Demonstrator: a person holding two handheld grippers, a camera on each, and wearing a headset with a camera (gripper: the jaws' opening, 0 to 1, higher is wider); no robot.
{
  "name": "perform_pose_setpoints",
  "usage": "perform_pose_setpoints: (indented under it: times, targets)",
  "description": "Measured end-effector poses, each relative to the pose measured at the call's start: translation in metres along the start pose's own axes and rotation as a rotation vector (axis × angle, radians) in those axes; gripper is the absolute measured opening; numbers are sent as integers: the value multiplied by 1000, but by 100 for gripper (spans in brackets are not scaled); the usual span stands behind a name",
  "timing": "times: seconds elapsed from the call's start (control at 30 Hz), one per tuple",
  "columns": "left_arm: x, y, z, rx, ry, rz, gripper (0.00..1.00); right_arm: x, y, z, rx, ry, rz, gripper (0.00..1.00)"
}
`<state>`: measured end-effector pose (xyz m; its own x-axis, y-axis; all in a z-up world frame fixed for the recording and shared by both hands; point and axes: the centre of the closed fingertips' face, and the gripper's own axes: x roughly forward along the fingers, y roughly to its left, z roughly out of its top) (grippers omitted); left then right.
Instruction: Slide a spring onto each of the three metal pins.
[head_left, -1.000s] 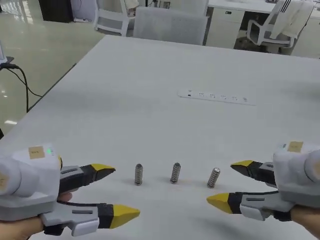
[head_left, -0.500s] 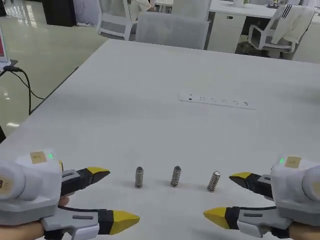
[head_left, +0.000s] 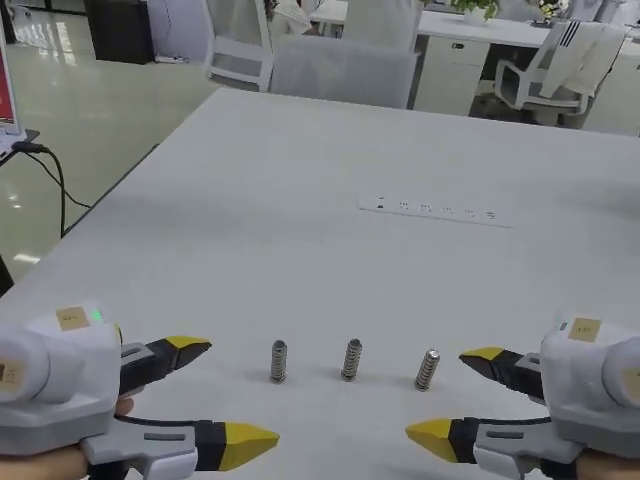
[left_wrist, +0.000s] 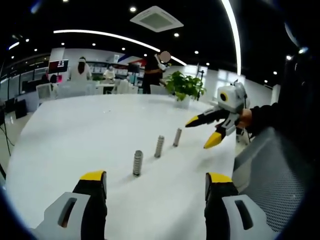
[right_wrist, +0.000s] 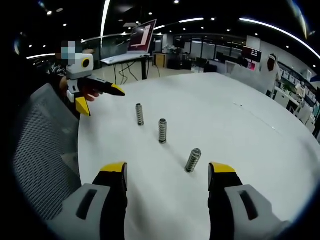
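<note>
Flanking three springs (head_left: 351, 359), left hand-held gripper (head_left: 240, 391) and right hand-held gripper (head_left: 437, 393) gape.

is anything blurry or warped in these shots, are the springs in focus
Head view: crisp, soft even light, middle spring barely shadows the table; left gripper view: fisheye curves the table edge, ceiling light strip bows; right gripper view: same bending, nearest spring sharp.

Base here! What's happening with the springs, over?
Left gripper and right gripper open, empty. Three springs stand in a row, rightmost spring leaning. Power strip far behind, not blocking.
</note>
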<state>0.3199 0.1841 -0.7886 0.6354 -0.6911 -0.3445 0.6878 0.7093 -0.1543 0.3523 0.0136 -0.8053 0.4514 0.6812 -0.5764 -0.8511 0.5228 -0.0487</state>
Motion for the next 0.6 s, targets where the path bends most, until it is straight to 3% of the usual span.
perform_pose_setpoints:
  times: [0.6]
  targets:
    - [-2,1,3,-3,-13,11,79,-1,0,3,-9,-6,-11,64]
